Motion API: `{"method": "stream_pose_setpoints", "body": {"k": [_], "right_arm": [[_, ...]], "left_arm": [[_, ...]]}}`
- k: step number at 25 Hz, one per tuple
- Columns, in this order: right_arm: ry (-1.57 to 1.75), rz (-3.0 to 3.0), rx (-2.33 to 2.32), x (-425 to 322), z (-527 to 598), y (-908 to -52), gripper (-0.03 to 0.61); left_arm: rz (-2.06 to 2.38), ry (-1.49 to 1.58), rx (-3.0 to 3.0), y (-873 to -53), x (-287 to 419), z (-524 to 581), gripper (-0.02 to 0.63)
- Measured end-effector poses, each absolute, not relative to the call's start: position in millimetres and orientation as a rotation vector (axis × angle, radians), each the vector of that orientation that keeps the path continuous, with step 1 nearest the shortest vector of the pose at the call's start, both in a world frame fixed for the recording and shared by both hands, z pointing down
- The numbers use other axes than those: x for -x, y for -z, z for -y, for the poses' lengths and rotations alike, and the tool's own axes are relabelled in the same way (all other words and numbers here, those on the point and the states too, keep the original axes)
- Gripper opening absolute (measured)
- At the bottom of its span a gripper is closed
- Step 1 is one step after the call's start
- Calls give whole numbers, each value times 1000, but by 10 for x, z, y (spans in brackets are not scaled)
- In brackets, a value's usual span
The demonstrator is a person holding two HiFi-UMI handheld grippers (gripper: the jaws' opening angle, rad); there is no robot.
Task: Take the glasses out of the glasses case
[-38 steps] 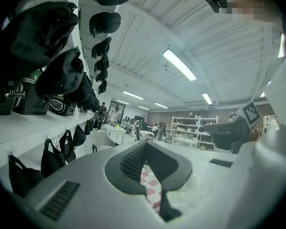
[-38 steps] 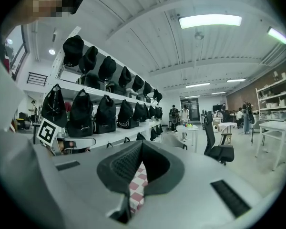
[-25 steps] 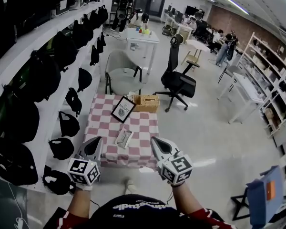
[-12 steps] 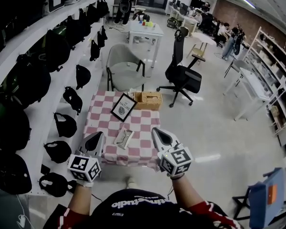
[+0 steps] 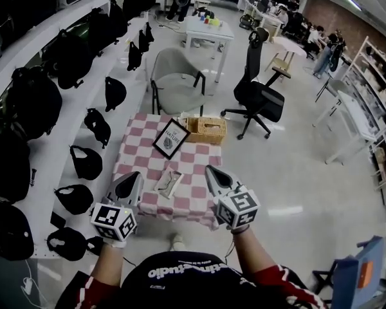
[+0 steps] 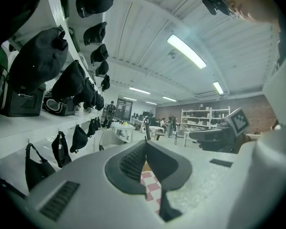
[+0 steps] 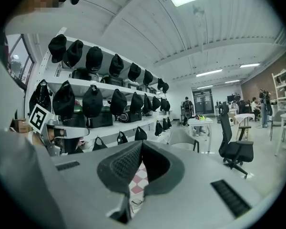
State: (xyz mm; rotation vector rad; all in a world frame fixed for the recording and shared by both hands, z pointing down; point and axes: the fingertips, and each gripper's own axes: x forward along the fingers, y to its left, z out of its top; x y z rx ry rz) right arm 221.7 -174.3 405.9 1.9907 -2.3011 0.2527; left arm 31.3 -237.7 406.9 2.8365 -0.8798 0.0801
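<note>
- Bench (image 5: 134, 152) under a pink-and-white checked cloth stands in the middle of the head view, on a pale grey floor (image 5: 296, 172).
- Task thing: the light grey oblong glasses case (image 5: 168, 183) lies on the cloth in the near half of the bench, slightly skewed to the bench edge. It is too small in the frame to tell whether the lid is up or whether the glasses are inside.
- The left gripper (image 5: 136, 175) is held over the near left corner of the bench. In its own view the jaws meet at the tips with nothing between them, so it is closed and empty. Only a strip of checked cloth shows below the pads.
- The right gripper (image 5: 210, 169) is held over the near right edge of the bench. In its own view the jaws are also together and empty.
- The case sits between the two grippers, beyond their tips, and neither gripper touches it.
- A black-framed picture card (image 5: 172, 138) stands tilted at the far middle of the bench. A woven wicker basket (image 5: 207, 129) sits just beside it at the far right corner.
- Behind the bench are a grey shell chair (image 5: 177, 85) and a black swivel office chair (image 5: 260, 96).
- White wall shelves (image 5: 64, 118) along the left carry rows of black bags (image 5: 116, 93).
</note>
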Motion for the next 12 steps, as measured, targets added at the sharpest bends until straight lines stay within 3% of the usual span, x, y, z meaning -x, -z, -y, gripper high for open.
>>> {"method": "stream_pose_setpoints", "body": {"k": [9,12], "right_arm": [[-305,2331,-1934,-2262,2012,-4219,5],[-316,2350,-1882,-2209,2069,-4266,34]], "left_arm": [[912,-79,-2824,-4065,-341,2487,6],[917,-76,-2820,-4072,-340,2497,6]]}}
